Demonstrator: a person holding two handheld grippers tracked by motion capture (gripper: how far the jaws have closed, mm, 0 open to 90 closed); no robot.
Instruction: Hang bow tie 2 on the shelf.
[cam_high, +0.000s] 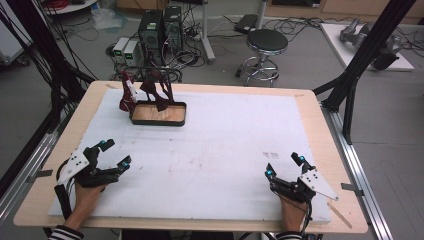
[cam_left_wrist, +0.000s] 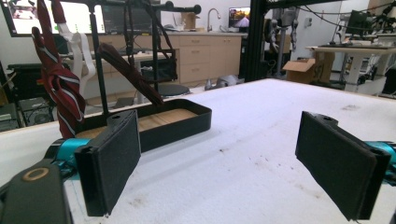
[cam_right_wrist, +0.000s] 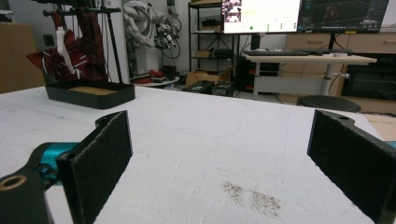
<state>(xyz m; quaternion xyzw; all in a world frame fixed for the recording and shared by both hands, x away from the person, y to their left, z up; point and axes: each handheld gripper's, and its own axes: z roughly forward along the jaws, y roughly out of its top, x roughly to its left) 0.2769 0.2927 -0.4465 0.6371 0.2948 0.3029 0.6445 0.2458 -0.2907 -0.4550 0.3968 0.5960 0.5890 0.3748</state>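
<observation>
Left gripper rests on the white sheet, jaws spread wide, nothing between them. Right gripper same: jaws wide apart, bare sheet in the gap (a dark smudge on the sheet sits just ahead of them).

Black tray with the rack stands well ahead of the left jaws, slightly toward the left pad in the left gripper view. Dark red ties hang from the rack over the tray. From the right jaws, tray is far off, ahead-left.
</observation>
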